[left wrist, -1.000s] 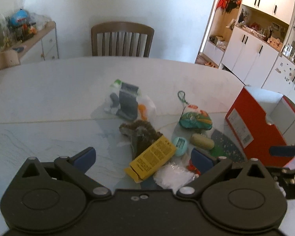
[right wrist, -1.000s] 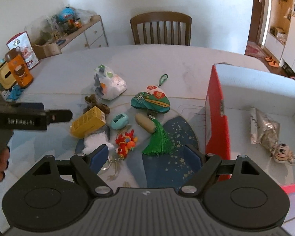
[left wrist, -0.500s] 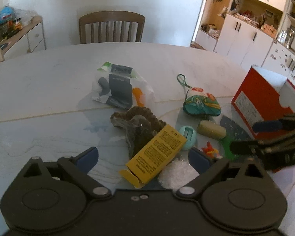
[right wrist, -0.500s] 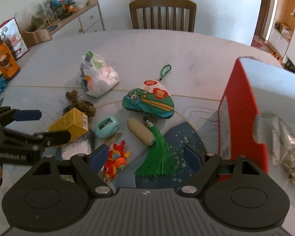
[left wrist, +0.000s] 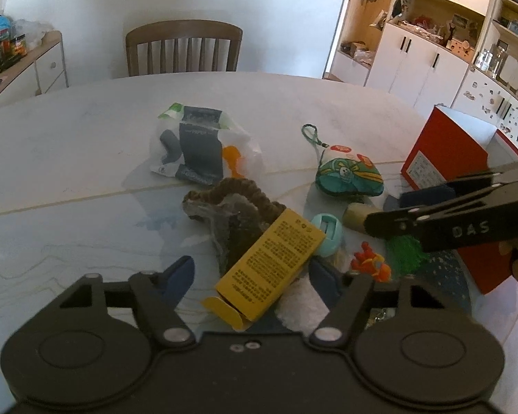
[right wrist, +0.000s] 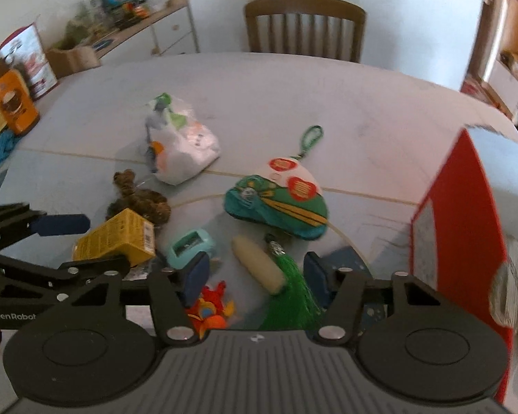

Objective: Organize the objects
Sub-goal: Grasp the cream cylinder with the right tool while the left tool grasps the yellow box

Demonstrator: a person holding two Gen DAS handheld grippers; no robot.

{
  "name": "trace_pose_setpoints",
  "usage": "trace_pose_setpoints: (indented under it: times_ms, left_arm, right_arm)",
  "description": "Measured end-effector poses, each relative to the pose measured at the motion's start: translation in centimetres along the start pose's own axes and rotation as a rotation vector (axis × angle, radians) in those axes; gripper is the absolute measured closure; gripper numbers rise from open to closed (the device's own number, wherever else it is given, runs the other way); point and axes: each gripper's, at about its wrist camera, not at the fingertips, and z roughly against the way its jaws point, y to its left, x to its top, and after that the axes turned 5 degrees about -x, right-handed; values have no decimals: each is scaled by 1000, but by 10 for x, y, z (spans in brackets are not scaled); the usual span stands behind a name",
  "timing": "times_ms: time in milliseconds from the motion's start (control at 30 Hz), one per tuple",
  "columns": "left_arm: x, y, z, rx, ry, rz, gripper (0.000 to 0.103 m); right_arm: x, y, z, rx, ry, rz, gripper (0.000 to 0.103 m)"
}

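while open, yellow box [left wrist: 269, 262] between left gripper [left wrist: 252, 276] fingers

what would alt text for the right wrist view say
The open right gripper hovers low over a cream capsule-shaped object with a green tassel, amid clutter on a pale table. The open left gripper reaches in from the left by a yellow box; a red box stands right.

A wooden chair [left wrist: 183, 49] stands behind the table [left wrist: 69, 131], white cabinets [left wrist: 421, 58] right.
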Motion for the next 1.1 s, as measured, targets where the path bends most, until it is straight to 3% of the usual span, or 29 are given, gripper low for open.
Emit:
trace_pose_setpoints:
  times_ms: [300, 433, 600, 1100]
  left_arm:
    - [0, -1, 1, -19, -5, -15, 51]
    - [0, -3, 2, -21, -7, -26, 67]
    - [0, -6, 4, -20, -3, -37, 71]
    - [5, -12, 33, -22, -43, 20, 75]
  right_arm:
    - [4, 8, -12, -8, 7, 62, 69]
    - [3, 10, -13, -31, 5, 98, 76]
    - [-1, 20, -12, -74, -1, 188, 85]
    - [-9, 11, 33, -35, -40, 76, 87]
